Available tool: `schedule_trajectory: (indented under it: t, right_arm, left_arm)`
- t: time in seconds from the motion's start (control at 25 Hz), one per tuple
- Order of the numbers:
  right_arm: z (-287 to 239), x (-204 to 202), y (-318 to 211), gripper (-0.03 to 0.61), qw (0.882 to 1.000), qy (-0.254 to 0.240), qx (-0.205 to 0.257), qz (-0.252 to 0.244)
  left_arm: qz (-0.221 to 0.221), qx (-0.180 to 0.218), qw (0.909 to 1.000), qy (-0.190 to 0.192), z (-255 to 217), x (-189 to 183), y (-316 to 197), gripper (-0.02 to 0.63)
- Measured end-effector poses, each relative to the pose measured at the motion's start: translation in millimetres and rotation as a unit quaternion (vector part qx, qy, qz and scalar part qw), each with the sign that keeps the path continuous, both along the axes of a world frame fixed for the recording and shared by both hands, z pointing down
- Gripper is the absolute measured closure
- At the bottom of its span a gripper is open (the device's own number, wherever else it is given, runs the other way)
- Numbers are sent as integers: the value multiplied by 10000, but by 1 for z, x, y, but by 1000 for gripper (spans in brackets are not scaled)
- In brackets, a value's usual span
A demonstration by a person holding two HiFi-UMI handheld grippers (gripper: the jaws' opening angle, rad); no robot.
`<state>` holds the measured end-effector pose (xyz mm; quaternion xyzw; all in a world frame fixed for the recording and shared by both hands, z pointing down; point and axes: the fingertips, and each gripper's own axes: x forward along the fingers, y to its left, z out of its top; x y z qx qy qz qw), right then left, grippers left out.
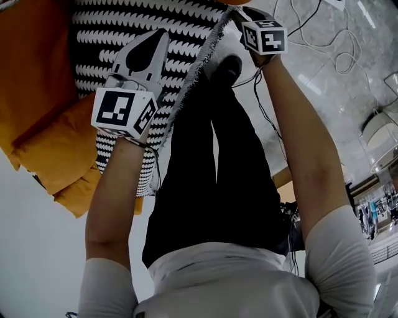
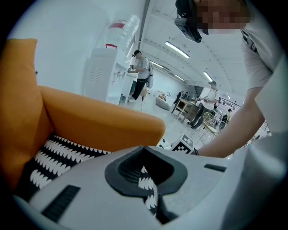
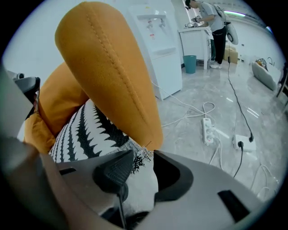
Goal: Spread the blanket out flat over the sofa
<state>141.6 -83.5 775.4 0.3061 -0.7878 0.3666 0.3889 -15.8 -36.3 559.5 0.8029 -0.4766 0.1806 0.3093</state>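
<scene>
A black-and-white zigzag blanket [image 1: 124, 31] lies over the seat of the orange sofa [image 1: 37, 74], its fringed edge running along the sofa's front. My left gripper [image 1: 152, 46] rests on the blanket. In the left gripper view this gripper [image 2: 145, 173] is shut on a pinched fold of the patterned blanket [image 2: 54, 155]. My right gripper [image 1: 244, 15] is at the blanket's far corner by the armrest. In the right gripper view its jaws [image 3: 143, 164] stand open, the fringed blanket [image 3: 85, 130] corner lying loose in the gap below the orange sofa arm [image 3: 108, 63].
The person's black-trousered legs [image 1: 211, 174] stand against the sofa's front. A power strip [image 3: 208, 130] and cables lie on the grey floor to the right. A white water dispenser [image 3: 155, 40] and a teal bin [image 3: 189, 64] stand beyond the armrest. People work at tables far off.
</scene>
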Motion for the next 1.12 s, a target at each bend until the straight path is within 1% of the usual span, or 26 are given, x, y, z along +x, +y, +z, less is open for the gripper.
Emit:
schedule_trajectory:
  t: [0.2,0.28,0.4,0.56,0.64,0.76,0.88,1.0,1.12]
  right_arm:
    - [-51,8,5,423,9998,38,151,143]
    - [-80,10,2,423,9996,-16,210,183]
    - [-127,15,-4,423,9993,-112,347,101]
    - [-204,22,-12,425,9969,-246,741,-63]
    - [-250,25,-6,425,9949,-338,945,-93]
    - [-315,33,14,426,9924,-436,1145,-94]
    - [-373,35,17,437,9873,-533,1486,-191]
    - [-440,35,14,459,9785,-736,1906,-269]
    - [-508,36,26,479,9691,-940,2263,-296]
  left_arm:
    - [48,150,9999,-50,-38,-3,-4,604]
    - [28,238,9997,-101,-60,-2,-10,604]
    - [-89,333,9992,-186,-92,3,-19,604]
    - [-57,549,9980,-296,-142,17,-22,604]
    - [-103,595,9975,-360,-170,20,-11,604]
    - [-298,565,9972,-393,-211,21,11,604]
    - [-386,780,9955,-363,-251,21,12,604]
    - [-401,1116,9923,-347,-298,23,7,604]
    - [-385,1359,9894,-332,-349,28,15,604]
